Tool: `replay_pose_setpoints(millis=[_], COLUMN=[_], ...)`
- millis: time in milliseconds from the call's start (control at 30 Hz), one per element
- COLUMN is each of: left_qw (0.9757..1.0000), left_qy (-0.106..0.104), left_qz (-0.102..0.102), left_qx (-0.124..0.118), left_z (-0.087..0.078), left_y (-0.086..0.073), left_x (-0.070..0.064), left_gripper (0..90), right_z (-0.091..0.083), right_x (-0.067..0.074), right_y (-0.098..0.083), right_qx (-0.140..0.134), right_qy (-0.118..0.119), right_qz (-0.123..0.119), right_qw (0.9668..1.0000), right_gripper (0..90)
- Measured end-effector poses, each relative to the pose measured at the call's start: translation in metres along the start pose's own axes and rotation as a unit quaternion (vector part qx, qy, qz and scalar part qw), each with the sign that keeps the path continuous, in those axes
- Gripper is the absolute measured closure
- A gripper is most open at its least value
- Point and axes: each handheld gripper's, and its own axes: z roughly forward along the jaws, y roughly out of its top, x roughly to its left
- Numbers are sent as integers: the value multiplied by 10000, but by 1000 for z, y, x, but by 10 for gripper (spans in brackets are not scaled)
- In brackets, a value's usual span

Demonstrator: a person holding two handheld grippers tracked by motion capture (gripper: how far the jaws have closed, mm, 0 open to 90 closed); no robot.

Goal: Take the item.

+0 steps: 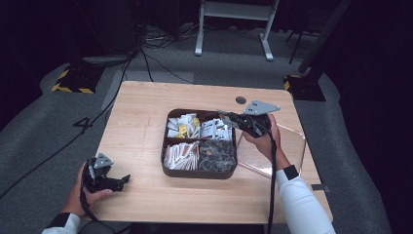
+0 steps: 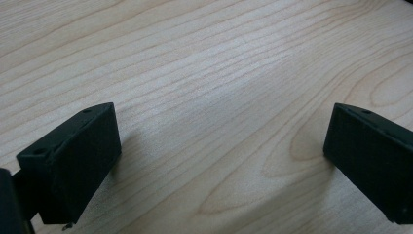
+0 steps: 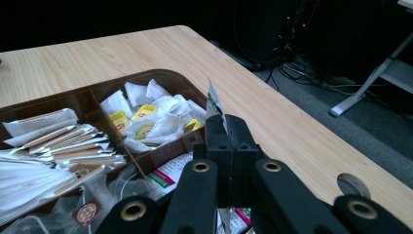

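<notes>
**A:** Nearest the lens in the right gripper view, the right gripper (image 3: 225, 127) has its black jaws pressed together on a thin white-and-green packet (image 3: 213, 103), pinched upright above the tray.

**B:** And from the high view?

**A:** The right gripper (image 1: 225, 116) hangs over the far right compartment of the dark brown tray (image 1: 197, 173), which sits mid-table. That compartment holds similar white packets (image 1: 214, 129).

**B:** The other compartments?

**A:** White and yellow sachets (image 1: 182, 126) far left, paper-wrapped sticks (image 1: 181, 155) near left, dark mesh bags (image 1: 217, 155) near right. A clear lid (image 1: 292, 146) lies just right of the tray, under the person's right forearm.

**B:** The left hand?

**A:** The left gripper (image 1: 119, 181) rests on the wooden table (image 1: 141, 122) at its near left edge, well apart from the tray. Its jaws stand wide apart over bare wood, nothing between them.
</notes>
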Motion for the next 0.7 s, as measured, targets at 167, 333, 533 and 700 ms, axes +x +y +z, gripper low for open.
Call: replay_pose_setpoints(millis=[167, 333, 533, 700], left_qw=[10000, 10000, 10000, 10000], left_qy=[2, 2, 4, 5], left_qz=[-1, -1, -3, -3], left_qx=[1, 1, -1, 1], left_z=[0, 0, 0, 0], left_y=[0, 0, 0, 0], left_x=[0, 0, 0, 0], left_gripper=[5, 5, 5, 5], right_z=[-9, -18, -27, -34], right_x=[3, 9, 14, 16], right_y=[-4, -8, -12, -15], right_qx=[-38, -77, -101, -121], right_qy=[36, 134, 195, 231], right_qz=[3, -58, -82, -93], right_qw=[10000, 9999, 9997, 9996], right_gripper=[900, 900, 900, 900])
